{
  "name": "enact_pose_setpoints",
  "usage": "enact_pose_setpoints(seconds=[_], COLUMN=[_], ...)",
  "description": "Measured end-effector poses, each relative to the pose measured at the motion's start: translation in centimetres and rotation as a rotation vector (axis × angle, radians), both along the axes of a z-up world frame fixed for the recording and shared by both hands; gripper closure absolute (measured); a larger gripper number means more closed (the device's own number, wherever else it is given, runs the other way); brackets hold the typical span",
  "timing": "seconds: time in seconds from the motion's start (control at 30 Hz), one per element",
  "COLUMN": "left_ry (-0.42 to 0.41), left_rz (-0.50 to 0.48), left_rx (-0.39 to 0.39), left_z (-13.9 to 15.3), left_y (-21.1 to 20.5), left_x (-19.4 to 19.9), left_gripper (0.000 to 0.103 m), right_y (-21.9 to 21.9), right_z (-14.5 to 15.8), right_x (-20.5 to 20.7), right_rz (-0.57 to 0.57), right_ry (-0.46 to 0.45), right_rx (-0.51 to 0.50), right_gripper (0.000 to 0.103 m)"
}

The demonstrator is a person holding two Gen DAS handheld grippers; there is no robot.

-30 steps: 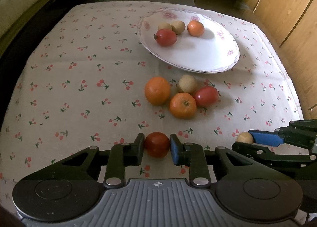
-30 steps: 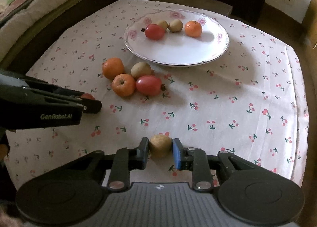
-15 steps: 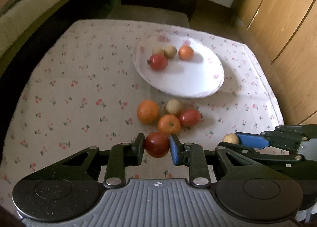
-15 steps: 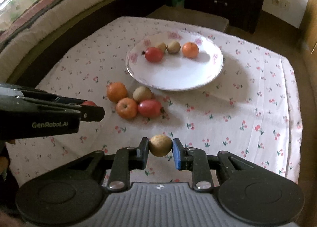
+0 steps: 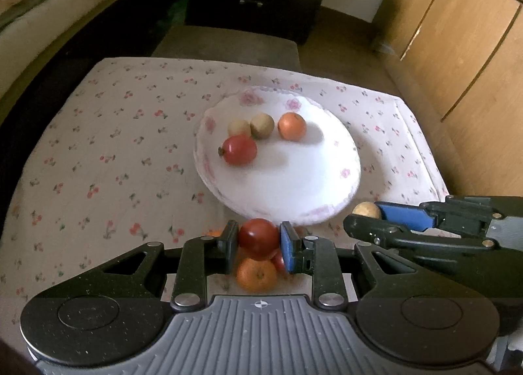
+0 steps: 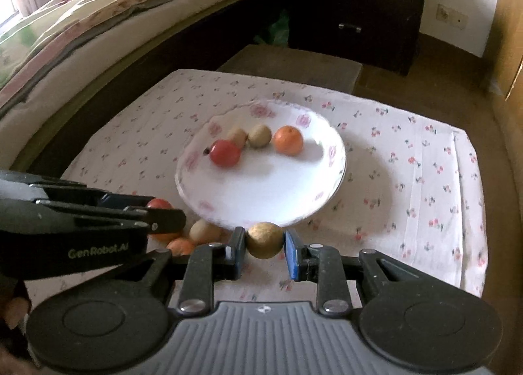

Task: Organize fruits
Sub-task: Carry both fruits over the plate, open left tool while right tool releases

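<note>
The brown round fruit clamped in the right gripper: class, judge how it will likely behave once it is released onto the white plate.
The brown fruit looks nearly spherical, so it will probably roll once the right gripper lets go. The white plate looks smooth and dished, which should steer it inward. Its dull, rough-looking skin suggests it is not slippery between the pads.

A plate (image 5: 340, 198) is set on the cloth-covered table (image 5: 98, 159), toward its far side. Four fruits are gathered in the plate's far half: two small round fruits (image 5: 251, 126) side by side, an orange (image 5: 292, 126) to their right and a pomegranate (image 5: 239, 150) in front of them. More loose fruits (image 6: 196, 237) are grouped on the cloth just before the plate's near left rim. A bed (image 6: 98, 15) is placed left of the table, and a drawer cabinet (image 6: 353, 8) behind it.
</note>
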State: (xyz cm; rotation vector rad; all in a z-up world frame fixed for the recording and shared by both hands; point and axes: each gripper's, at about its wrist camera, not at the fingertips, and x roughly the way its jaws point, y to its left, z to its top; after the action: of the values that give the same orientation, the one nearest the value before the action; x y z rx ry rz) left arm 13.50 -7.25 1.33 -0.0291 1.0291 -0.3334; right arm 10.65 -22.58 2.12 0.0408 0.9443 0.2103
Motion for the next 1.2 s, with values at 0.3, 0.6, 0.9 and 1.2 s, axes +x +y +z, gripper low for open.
enact_pose_setpoints(seconds=[0.3,0.6,0.9,1.2], left_ry=[0.010,0.018,0.020,0.011], left_rz=[0.007,0.018,0.026,0.031], left_rx=[-0.006,-0.006,-0.001,-0.002], left_z=[-0.6,-1.1,-1.3,-1.2], left_y=[-0.8,-1.1,-1.1,-1.0], left_x=[2.5,3.7,3.9,4.0], left_gripper=[0.068,0.069,0.069,0.069], right_y=[-0.4,-0.8,-0.9,-1.2], right_z=[-0.9,-1.7,-2.1,-2.1], right_x=[2.9,4.4,4.8,4.9], right_rz=[-0.005,-0.014,-0.014,-0.026], right_ry=[0.000,0.007,0.022,0.024], right_rx=[0.000,0.015,0.040,0.061], right_gripper=[0.076,0.076,0.075,0.075])
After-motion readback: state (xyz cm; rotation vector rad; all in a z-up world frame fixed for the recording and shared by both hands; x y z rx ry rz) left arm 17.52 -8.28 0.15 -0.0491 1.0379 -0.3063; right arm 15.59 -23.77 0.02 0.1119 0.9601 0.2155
